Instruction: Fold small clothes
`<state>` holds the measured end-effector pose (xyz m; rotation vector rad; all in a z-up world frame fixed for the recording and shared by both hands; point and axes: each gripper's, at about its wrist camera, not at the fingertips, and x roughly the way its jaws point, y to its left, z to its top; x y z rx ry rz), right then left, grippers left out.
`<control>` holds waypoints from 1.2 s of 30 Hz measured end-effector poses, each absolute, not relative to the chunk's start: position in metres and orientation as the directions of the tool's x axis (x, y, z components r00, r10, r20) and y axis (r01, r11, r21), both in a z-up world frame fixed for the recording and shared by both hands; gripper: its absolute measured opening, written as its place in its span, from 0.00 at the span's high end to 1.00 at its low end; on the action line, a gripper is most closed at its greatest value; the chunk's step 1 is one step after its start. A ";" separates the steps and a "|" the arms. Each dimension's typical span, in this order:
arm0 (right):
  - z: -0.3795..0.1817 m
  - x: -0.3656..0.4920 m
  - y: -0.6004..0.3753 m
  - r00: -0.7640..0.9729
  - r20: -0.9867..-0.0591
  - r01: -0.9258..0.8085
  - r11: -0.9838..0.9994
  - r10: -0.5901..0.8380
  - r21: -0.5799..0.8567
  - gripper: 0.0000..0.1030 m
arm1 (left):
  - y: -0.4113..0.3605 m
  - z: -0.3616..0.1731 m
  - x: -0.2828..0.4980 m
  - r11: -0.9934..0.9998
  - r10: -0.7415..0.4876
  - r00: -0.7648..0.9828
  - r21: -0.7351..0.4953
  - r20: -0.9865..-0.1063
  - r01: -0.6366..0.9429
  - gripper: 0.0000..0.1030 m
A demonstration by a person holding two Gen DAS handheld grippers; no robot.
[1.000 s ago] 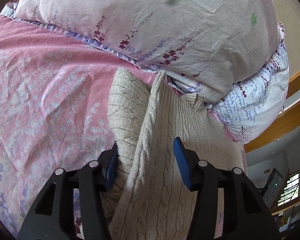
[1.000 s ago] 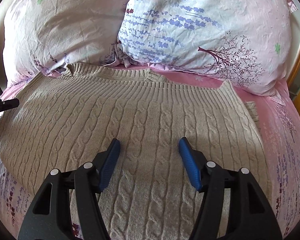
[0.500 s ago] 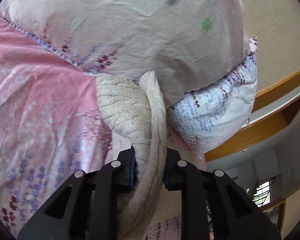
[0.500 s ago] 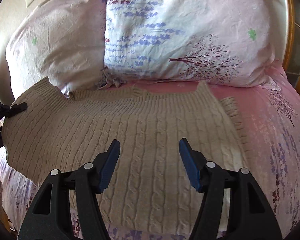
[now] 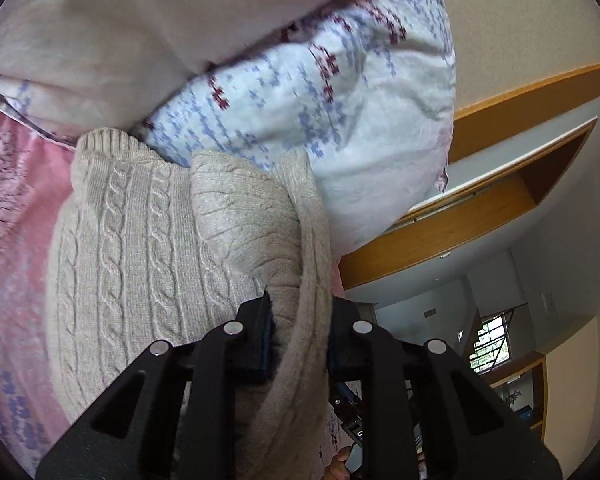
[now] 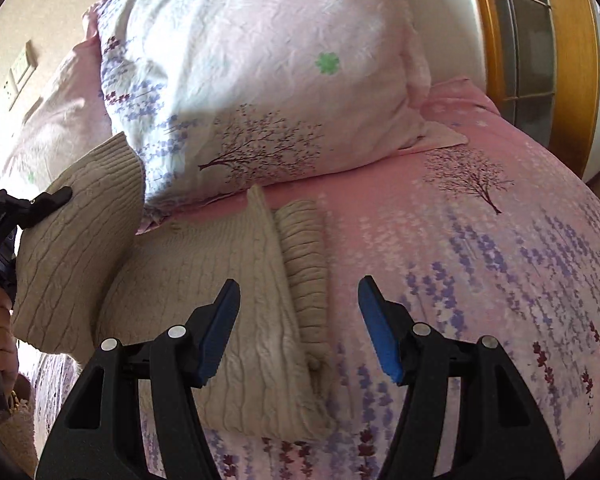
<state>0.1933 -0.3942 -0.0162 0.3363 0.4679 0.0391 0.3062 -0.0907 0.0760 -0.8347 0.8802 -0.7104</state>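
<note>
A beige cable-knit sweater (image 6: 220,280) lies on the pink floral bed sheet (image 6: 480,260), below the pillows. My left gripper (image 5: 298,336) is shut on the sweater's left edge (image 5: 300,272) and holds it lifted and folded over the body; it shows at the left of the right wrist view (image 6: 56,196). My right gripper (image 6: 298,320) is open and empty, hovering over the sweater's right edge, where a ribbed sleeve (image 6: 304,264) lies folded along the side.
Two floral pillows (image 6: 268,92) lean at the head of the bed, just behind the sweater. A wooden window frame (image 6: 572,60) stands at the right. A wall socket (image 6: 20,74) is at the upper left.
My left gripper closed on the sweater's left edge, then lifted it and carried it over toward the right. My right gripper swung right, from the sweater's middle to its right edge.
</note>
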 end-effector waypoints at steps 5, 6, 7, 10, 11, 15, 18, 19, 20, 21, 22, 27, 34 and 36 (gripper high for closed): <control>-0.024 0.185 -0.423 0.895 -0.436 0.088 0.926 0.088 0.366 0.39 | -0.169 0.050 0.314 0.501 -0.837 0.349 -0.847 -0.422 0.176 0.82; -0.026 0.184 -0.429 0.894 -0.440 0.098 0.921 0.084 0.376 0.39 | -0.182 0.043 0.314 0.501 -0.841 0.327 -0.848 -0.431 0.171 0.82; -0.028 0.183 -0.434 0.892 -0.445 0.107 0.916 0.083 0.386 0.39 | -0.192 0.038 0.315 0.507 -0.841 0.309 -0.846 -0.444 0.164 0.82; -0.034 0.182 -0.450 0.886 -0.455 0.127 0.901 0.084 0.414 0.39 | -0.217 0.027 0.317 0.520 -0.843 0.257 -0.839 -0.473 0.161 0.75; -0.035 0.182 -0.454 0.885 -0.456 0.127 0.894 0.093 0.429 0.39 | -0.220 0.027 0.318 0.504 -0.853 0.247 -0.848 -0.460 0.163 0.67; -0.038 0.187 -0.466 0.878 -0.446 0.086 0.857 0.176 0.508 0.39 | -0.213 0.046 0.315 0.386 -0.919 0.181 -0.895 -0.351 0.224 0.56; -0.035 0.195 -0.470 0.866 -0.411 0.007 0.814 0.286 0.581 0.39 | -0.186 0.072 0.300 0.468 -0.880 0.251 -0.822 -0.402 0.325 0.39; -0.033 0.199 -0.470 0.856 -0.397 -0.022 0.791 0.330 0.611 0.39 | -0.174 0.078 0.295 0.510 -0.857 0.281 -0.788 -0.432 0.345 0.37; -0.033 0.203 -0.471 0.846 -0.381 -0.047 0.765 0.372 0.642 0.39 | -0.163 0.081 0.291 0.549 -0.832 0.311 -0.759 -0.459 0.350 0.34; -0.032 0.208 -0.471 0.835 -0.369 -0.065 0.740 0.407 0.669 0.39 | -0.151 0.084 0.289 0.582 -0.809 0.341 -0.734 -0.479 0.350 0.34; -0.033 0.214 -0.471 0.822 -0.361 -0.077 0.714 0.441 0.696 0.39 | -0.137 0.084 0.287 0.618 -0.782 0.369 -0.708 -0.503 0.343 0.33; -0.039 0.244 -0.464 0.772 -0.378 -0.059 0.650 0.511 0.758 0.39 | -0.085 0.067 0.284 0.740 -0.664 0.446 -0.610 -0.600 0.281 0.30; -0.044 0.261 -0.444 0.752 -0.412 -0.049 0.667 0.514 0.744 0.65 | -0.066 0.028 0.275 0.753 -0.653 0.377 -0.614 -0.656 0.236 0.29; -0.042 0.260 -0.437 0.760 -0.411 -0.068 0.691 0.503 0.720 0.79 | -0.073 0.023 0.273 0.747 -0.662 0.357 -0.618 -0.659 0.245 0.30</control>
